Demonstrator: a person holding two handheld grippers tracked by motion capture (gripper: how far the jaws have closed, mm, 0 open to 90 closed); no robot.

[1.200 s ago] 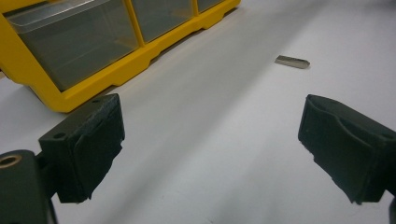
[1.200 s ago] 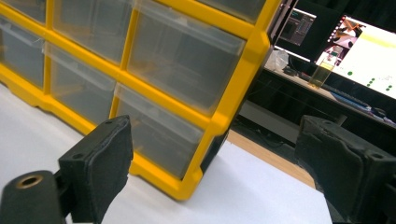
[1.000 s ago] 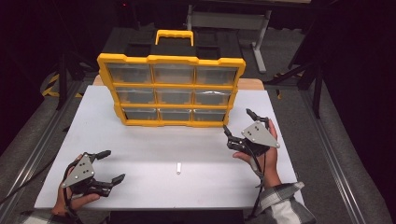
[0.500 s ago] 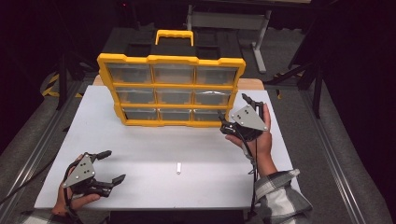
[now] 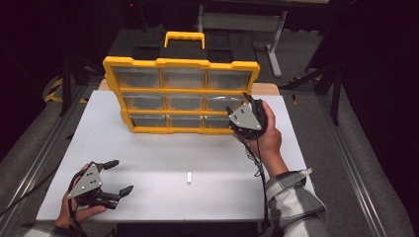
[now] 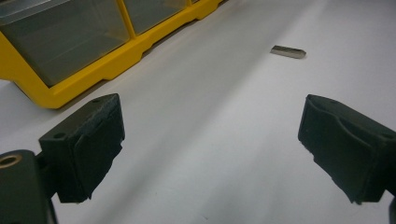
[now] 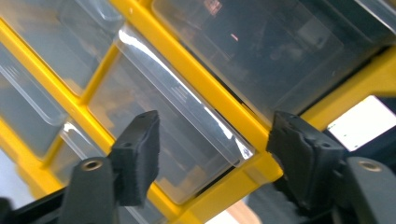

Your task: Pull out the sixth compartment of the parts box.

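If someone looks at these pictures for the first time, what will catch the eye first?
The yellow drawer cabinet at the table's far side, with nine clear drawers, stands out most. The right gripper is at its middle-right drawer, jaws just closing around the drawer's lip without touching it. A small pale piece lies alone on the white table.

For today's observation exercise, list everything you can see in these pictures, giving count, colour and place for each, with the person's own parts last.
Drawer organiser: one, yellow frame, black top, yellow handle, nine clear drawers; stands at the table's far side.
Small piece: one, pale, oblong; lies alone on the table's near middle.
Table: one, white top.
Left gripper: one, black jaws apart, grey plate; near left corner, held in a hand.
Right gripper: one, black; at the organiser's right column of drawers, jaws have just been closing, a clear drawer front between them, pads not pressing.
Sleeve: one, plaid, right forearm.
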